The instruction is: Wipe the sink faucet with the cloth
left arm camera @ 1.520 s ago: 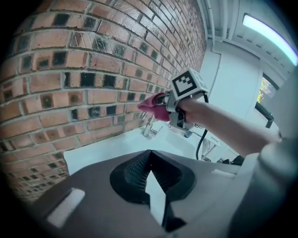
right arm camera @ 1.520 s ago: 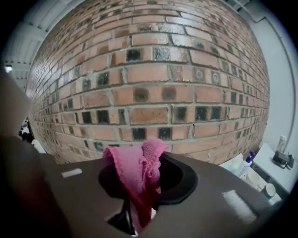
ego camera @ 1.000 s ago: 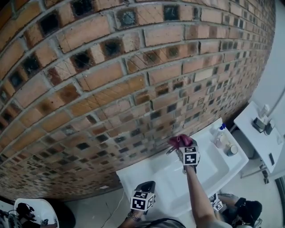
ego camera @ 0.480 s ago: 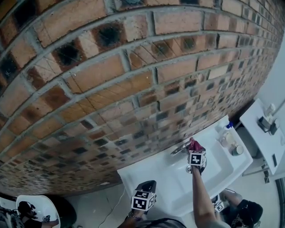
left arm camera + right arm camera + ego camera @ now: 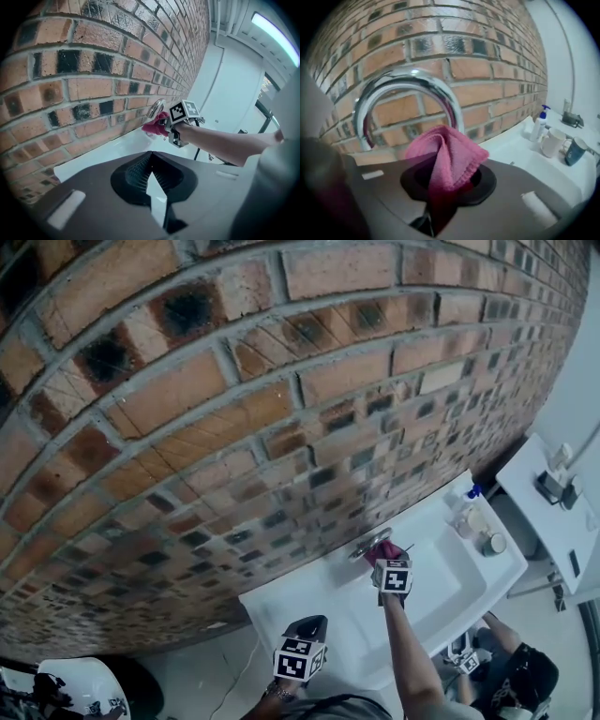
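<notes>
A curved chrome faucet (image 5: 408, 84) rises from the back of a white sink (image 5: 441, 601) against a brick wall. My right gripper (image 5: 440, 185) is shut on a folded pink cloth (image 5: 447, 157), which sits just in front of the spout's arch. In the head view the cloth (image 5: 382, 549) lies right beside the faucet (image 5: 361, 547), with the right gripper (image 5: 389, 570) just below it. My left gripper (image 5: 300, 652) hangs low at the sink's front left corner, away from the faucet. In its own view the left gripper (image 5: 151, 154) is shut on nothing and points toward the cloth (image 5: 155, 126).
A soap pump bottle (image 5: 540, 123) and two mugs (image 5: 552, 142) stand on the sink's right ledge. The brick wall (image 5: 234, 409) rises directly behind the faucet. A white side table (image 5: 544, 512) with small items stands to the right.
My right gripper with the cloth has shifted a little along the faucet and stays beside it. The head view has swung closer to the wall. The left gripper has stayed put.
</notes>
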`<state>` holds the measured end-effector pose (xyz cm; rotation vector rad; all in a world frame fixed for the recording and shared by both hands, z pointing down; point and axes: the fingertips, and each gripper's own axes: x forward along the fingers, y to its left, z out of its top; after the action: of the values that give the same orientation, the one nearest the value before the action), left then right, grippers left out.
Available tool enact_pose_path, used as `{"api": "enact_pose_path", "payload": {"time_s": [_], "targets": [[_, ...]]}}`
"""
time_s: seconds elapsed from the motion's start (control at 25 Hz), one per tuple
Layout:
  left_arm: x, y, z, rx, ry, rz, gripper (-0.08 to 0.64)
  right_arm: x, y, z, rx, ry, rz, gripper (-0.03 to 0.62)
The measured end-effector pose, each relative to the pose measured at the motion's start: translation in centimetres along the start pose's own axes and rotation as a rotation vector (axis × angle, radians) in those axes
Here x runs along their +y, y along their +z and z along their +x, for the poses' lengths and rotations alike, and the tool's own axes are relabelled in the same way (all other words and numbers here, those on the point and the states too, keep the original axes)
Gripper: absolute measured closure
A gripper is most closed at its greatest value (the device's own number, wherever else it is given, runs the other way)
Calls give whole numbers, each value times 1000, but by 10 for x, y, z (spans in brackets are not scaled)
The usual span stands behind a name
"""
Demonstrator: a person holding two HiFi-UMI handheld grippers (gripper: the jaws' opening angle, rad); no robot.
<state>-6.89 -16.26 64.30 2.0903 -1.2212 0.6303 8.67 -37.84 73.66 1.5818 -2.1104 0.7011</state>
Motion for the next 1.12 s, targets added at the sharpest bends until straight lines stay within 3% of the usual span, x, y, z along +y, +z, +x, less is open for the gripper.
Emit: {"api": "enact_pose_path", "payload": {"time_s": [0.16,0.32,0.44,0.52,0.64,0.72,0.96,1.04,1.12], "targets": [[3,-1,-7,-5,15,-1,543,-14,-21,12,68,-67,-53,520],[10,-1,-12,-12,28,-20,543,-30,-62,0,155,-101,24,523],[11,-2,-12,-14,28,-23,543,-48,-29,-32,-31,-116,104,523],[10,-4,-10,-8,25,-21,543,-83,-7,-58,-169,-205,228,523],[7,-6,-7,0,17,-16,543,-127,-18,-64,-193,-314,388,523],[3,-6,-5,5,9,-8,543,-127,-40,-47,-134,-285,459,525],[-2,-4,-3,14,3,6,543,-104,-73,-15,-18,-235,511,530],[0,-5,-1,17,6,5,543,-91,-86,-9,57,-149,537,531],[-2,-5,2,23,-2,6,543,-67,-100,-7,172,-16,498,529]]}}
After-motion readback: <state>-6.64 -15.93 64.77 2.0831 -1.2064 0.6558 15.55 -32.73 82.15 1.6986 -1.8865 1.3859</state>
